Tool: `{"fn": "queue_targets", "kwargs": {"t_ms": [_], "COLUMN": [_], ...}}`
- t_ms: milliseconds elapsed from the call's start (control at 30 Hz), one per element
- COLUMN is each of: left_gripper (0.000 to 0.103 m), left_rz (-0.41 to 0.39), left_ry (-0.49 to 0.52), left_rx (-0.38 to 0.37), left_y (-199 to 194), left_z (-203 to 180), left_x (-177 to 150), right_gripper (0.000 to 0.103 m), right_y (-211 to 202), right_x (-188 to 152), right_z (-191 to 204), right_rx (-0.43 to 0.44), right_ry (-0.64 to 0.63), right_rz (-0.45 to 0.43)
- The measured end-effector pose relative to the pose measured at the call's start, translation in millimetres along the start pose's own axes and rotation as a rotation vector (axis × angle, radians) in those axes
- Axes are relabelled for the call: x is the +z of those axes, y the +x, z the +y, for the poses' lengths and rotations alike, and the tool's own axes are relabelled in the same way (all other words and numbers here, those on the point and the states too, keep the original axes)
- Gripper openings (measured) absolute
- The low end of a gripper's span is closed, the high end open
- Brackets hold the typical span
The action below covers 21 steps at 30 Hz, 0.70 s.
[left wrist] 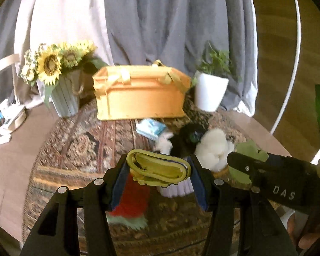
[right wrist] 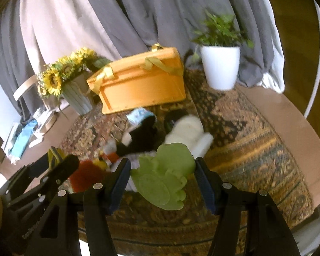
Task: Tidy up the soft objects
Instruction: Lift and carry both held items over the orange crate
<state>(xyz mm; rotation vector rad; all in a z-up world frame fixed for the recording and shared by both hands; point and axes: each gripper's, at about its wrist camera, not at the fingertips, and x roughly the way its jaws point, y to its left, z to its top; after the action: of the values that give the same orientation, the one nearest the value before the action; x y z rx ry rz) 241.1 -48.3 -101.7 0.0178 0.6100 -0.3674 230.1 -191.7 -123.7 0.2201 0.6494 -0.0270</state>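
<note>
Above the patterned rug's near edge (left wrist: 70,140), left gripper (left wrist: 157,168) pinches a folded yellow cloth (left wrist: 160,167), its long axis crosswise between the jaws. Right gripper (right wrist: 162,179) clamps a green plush toy (right wrist: 164,179), angled toward the orange basket (right wrist: 138,85) at the rug's far edge.

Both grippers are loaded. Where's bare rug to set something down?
Free: rug right of the white plush, below the white pot; also rug left of the pile, below the sunflower vase. Crowded: before the orange basket.
</note>
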Motion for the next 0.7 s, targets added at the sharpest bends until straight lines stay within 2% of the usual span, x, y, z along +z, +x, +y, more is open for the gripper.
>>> {"fn": "queue_targets", "kwargs": {"t_ms": [300,700], "left_gripper": [0.055,0.055], "left_rz": [-0.062,-0.11], "left_ry": [-0.009,0.016], "left_rx": [0.029,0.02], "left_y": [-1,14], "left_z": [21,56], "left_x": [49,114], "right_gripper": [0.062,0.062], "right_y": [9,29], "right_x": [52,108], "right_z": [27,54], "right_rx": [0.007,-0.007], "right_ry": [-0.035,-0.021], "right_rz": [-0.056,-0.121]}}
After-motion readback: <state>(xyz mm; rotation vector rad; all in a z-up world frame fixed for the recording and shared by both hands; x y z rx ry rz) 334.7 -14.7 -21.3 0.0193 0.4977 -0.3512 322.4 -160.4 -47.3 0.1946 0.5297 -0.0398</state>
